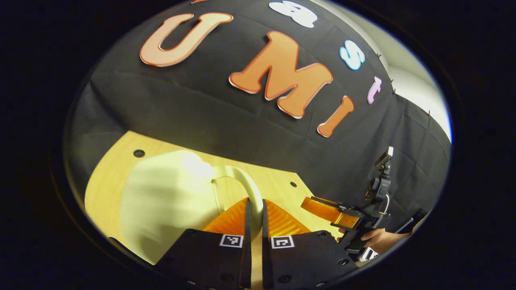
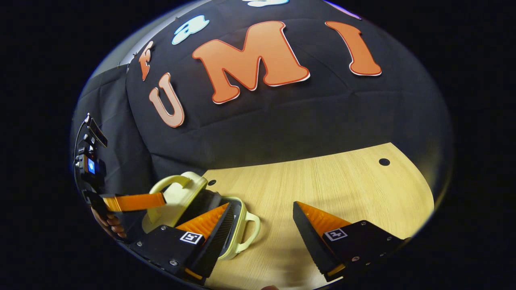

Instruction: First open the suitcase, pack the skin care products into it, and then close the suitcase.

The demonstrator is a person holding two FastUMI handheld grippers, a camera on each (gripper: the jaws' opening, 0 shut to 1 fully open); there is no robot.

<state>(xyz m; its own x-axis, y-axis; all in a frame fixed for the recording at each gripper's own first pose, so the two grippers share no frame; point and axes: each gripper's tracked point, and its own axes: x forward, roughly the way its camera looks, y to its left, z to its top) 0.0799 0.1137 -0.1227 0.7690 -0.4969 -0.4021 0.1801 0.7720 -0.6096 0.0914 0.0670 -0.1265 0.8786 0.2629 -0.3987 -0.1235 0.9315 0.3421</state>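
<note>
On pale wooden table [image 2: 322, 181], suitcase [image 2: 177, 197] half open, black cloth behind

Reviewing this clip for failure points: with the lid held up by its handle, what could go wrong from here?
The left gripper pinches only the thin lid handle; it could slip and drop the suitcase lid shut. The open right gripper hangs just beside the suitcase base, so a falling lid or sideways tug might knock them together.
</note>
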